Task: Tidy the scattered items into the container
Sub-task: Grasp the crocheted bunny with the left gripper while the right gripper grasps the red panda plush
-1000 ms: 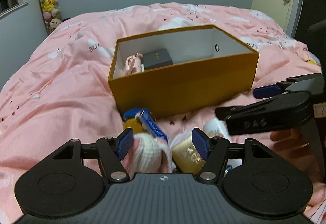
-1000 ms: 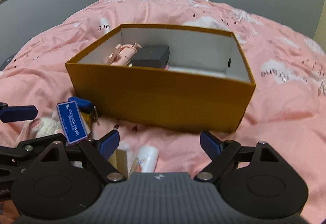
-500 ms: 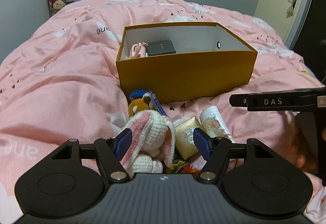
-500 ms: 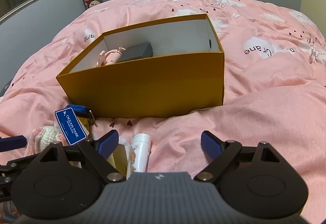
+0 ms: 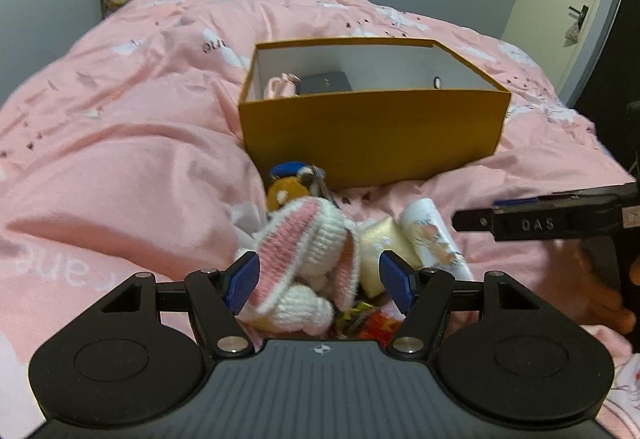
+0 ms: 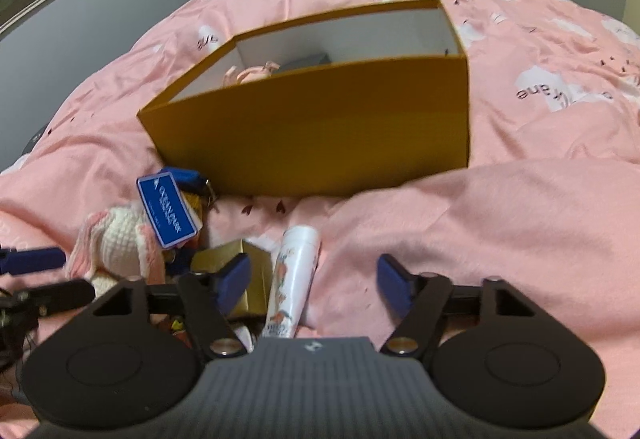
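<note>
My right claw (image 6: 314,277) was closing, with the white tube (image 6: 294,275) lying between its pads but not yet pressed; the left pad (image 6: 234,277) sat just over the gold box (image 6: 236,263). I judged that this pad could catch the corner of the gold box and push the tube sideways, so the tube would roll on the soft bed (image 6: 500,223) and slip out.

My left claw (image 5: 320,277) stood apart, with the knitted bunny (image 5: 308,259) between its pads, and I could not tell if a pad touched it. The bunny was soft, so I thought a grip on one ear alone might let the body hang and drag its neighbours. Behind the bunny lay an orange plush (image 5: 286,191) with a blue tag (image 6: 168,211).

The two claws were near each other, and I feared they could collide over the pile.

The open box (image 5: 372,135) stood beyond the pile, close to it, already holding a pink item (image 5: 282,85) and a dark case (image 5: 326,83).
</note>
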### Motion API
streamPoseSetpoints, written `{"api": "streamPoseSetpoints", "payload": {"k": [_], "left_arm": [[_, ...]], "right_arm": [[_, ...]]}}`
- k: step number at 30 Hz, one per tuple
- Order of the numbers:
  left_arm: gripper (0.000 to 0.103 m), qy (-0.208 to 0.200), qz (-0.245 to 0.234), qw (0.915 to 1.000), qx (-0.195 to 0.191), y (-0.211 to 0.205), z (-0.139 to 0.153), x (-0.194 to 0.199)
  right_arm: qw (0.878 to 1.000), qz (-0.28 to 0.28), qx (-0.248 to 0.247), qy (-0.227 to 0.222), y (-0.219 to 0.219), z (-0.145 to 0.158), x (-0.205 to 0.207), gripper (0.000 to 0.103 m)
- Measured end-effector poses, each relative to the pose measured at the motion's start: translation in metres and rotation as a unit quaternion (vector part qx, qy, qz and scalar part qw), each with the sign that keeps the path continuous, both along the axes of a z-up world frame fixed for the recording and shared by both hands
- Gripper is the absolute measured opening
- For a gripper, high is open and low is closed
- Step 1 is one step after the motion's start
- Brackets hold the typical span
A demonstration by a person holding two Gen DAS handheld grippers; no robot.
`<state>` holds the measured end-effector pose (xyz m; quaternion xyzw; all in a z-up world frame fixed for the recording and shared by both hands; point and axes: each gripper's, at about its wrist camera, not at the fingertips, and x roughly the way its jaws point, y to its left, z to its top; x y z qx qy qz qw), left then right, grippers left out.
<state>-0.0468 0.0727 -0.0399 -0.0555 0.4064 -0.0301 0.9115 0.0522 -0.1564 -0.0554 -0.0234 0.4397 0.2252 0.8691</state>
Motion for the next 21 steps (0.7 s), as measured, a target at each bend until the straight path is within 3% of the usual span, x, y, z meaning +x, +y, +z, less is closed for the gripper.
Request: {"api": "streamPoseSetpoints", "payload": {"k": [3, 6, 15, 21], "left_arm": [[0.078, 0.008, 0.001, 0.9991, 0.042, -0.005, -0.004, 0.005], [0.078, 0.022, -0.017, 0.9985, 0.048, -0.009, -0.010, 0.010], [0.079, 0.042, -0.024, 0.9955, 0.082, -0.014, -0.032, 0.030], [0.081, 0.062, -0.017, 0.9934, 0.095, -0.013, -0.046, 0.044]], "right_arm": [[1.000, 0.013, -0.004, 0.008, 0.005, -0.004, 0.000, 0.057], [0.999, 0.039, 0.000, 0.003, 0.011, -0.003, -0.003, 0.054], [0.996, 0.090, -0.008, 0.025, 0.030, -0.015, 0.000, 0.055], [0.994, 0.100, -0.016, 0.028, 0.036, -0.020, 0.002, 0.061]]}}
